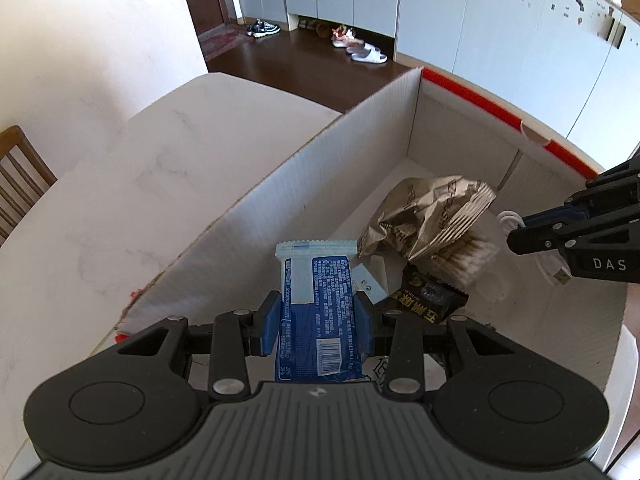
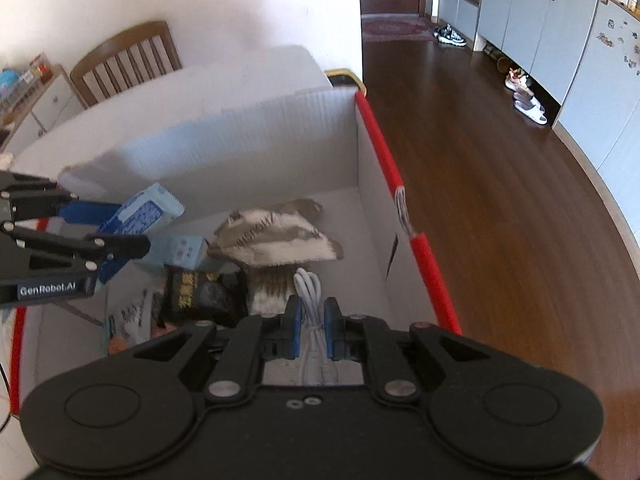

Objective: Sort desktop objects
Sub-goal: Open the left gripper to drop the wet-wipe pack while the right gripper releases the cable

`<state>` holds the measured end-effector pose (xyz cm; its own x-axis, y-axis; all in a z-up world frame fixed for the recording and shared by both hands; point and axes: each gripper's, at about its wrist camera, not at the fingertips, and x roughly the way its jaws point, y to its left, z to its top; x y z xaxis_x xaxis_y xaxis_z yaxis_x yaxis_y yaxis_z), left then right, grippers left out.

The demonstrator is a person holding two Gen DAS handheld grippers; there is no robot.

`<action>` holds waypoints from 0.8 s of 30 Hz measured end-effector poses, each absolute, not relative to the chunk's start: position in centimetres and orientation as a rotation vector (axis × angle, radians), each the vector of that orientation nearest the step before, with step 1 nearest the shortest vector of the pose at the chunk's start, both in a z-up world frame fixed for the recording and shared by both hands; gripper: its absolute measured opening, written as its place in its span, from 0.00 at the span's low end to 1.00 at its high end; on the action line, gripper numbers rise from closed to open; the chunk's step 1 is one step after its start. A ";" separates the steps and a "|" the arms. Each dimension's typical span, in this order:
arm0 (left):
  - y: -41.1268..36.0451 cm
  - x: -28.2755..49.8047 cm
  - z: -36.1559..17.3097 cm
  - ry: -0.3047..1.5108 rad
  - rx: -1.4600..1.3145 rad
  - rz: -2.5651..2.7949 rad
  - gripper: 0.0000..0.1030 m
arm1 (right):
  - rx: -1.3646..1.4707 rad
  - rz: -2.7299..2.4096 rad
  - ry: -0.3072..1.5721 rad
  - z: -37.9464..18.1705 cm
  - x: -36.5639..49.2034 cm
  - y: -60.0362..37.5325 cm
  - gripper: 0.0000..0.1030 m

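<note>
We hold two grippers over one white cardboard box with red edges, which sits on a white table. Our left gripper is clamped on one blue snack packet, its blue pads pressing the packet's two long sides; the packet points forward above the box's near end, close to the left wall. Our right gripper is closed tight on one coiled white cable, the loops sticking out past the pads and one plug dangling below in the left view.

Inside the box we count one crumpled beige foil bag, one black snack pouch with gold lettering, one bundle of cotton swabs under the bag, and one small pale blue box beside the pouch. Something printed lies on the box floor nearer us, too blurred to name.

Beyond the table we see one wooden chair, a dark wood floor, and a row of white cabinets with several shoes beneath.
</note>
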<state>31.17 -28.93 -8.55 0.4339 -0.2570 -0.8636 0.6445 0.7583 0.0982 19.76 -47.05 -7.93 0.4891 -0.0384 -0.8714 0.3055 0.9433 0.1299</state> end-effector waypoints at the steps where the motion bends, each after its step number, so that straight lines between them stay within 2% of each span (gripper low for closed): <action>1: -29.0 31.2 -8.7 0.974 0.452 -0.584 0.36 | 0.287 -0.213 1.050 -8.1 19.7 -47.1 0.10; 24: -29.3 32.5 -10.5 1.062 0.457 -0.582 0.37 | 0.207 -0.197 1.154 -10.7 20.6 -45.5 0.10</action>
<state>32.45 -29.26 -10.51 0.3632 -0.2222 -0.9048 0.6433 0.7623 0.0710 20.56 -45.48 -10.67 0.3915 -0.0480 -0.9189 0.2598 0.9638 0.0604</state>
